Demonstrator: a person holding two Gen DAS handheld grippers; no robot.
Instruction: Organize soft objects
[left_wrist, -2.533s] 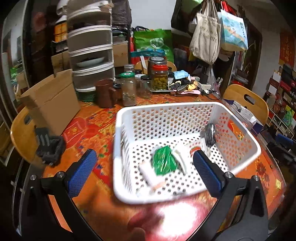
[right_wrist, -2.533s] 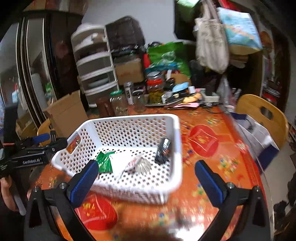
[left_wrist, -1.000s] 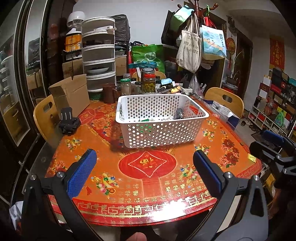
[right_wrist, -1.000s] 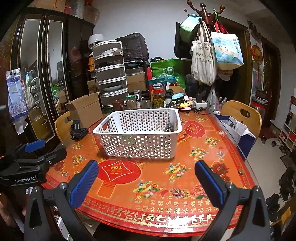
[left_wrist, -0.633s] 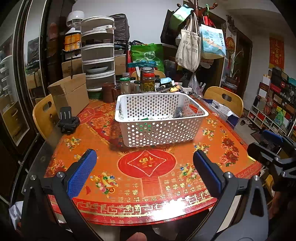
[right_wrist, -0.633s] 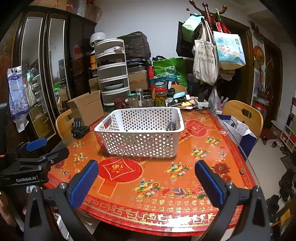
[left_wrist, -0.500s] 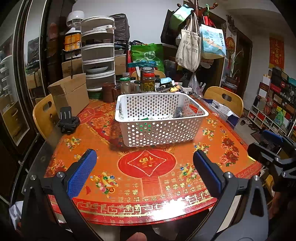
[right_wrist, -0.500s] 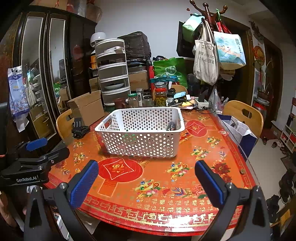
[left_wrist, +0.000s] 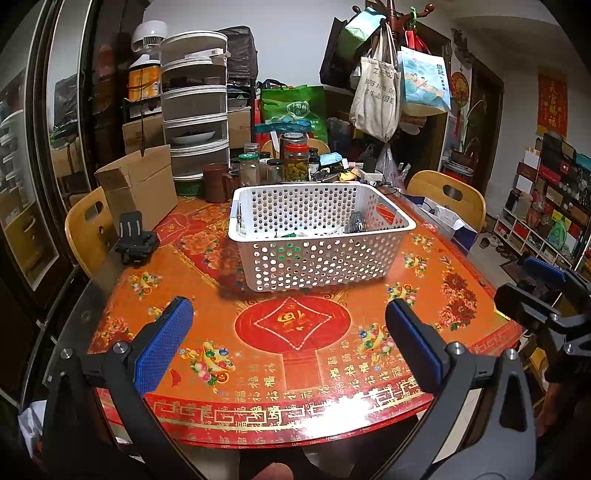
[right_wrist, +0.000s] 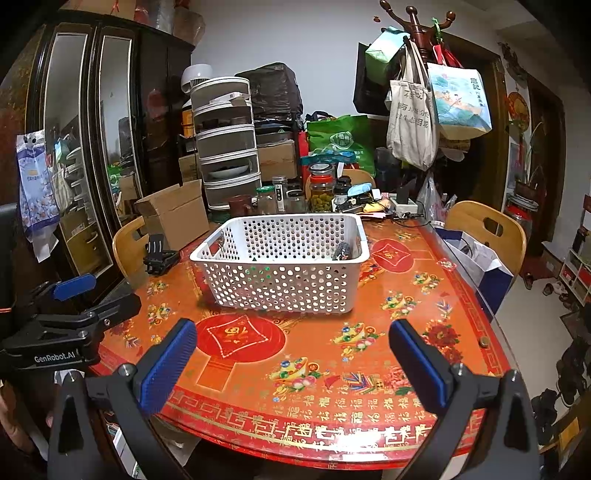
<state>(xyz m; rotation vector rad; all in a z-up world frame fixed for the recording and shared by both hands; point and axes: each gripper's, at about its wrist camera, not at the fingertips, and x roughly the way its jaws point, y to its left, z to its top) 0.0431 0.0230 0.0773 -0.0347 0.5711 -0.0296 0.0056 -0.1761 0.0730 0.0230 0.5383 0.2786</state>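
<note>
A white perforated basket (left_wrist: 317, 254) stands on the red patterned table (left_wrist: 295, 354); it also shows in the right wrist view (right_wrist: 284, 284). Inside lie soft items: a dark grey piece (left_wrist: 356, 221) against its right wall and a green one (left_wrist: 286, 234), mostly hidden by the wall. My left gripper (left_wrist: 290, 341) is open and empty, held back over the table's near edge. My right gripper (right_wrist: 291, 354) is open and empty, also well short of the basket. Each gripper shows in the other's view, the left one (right_wrist: 62, 321) and the right one (left_wrist: 543, 295).
A cardboard box (left_wrist: 140, 188) and a black clamp-like object (left_wrist: 135, 242) sit at the table's left. Jars (left_wrist: 295, 158) and clutter line the far edge. Wooden chairs (left_wrist: 447, 195) stand around. Bags (left_wrist: 376, 96) hang on a coat rack behind.
Both grippers have pulled back from above the basket to the table's near edge, then held nearly still. The basket and its contents have stayed put.
</note>
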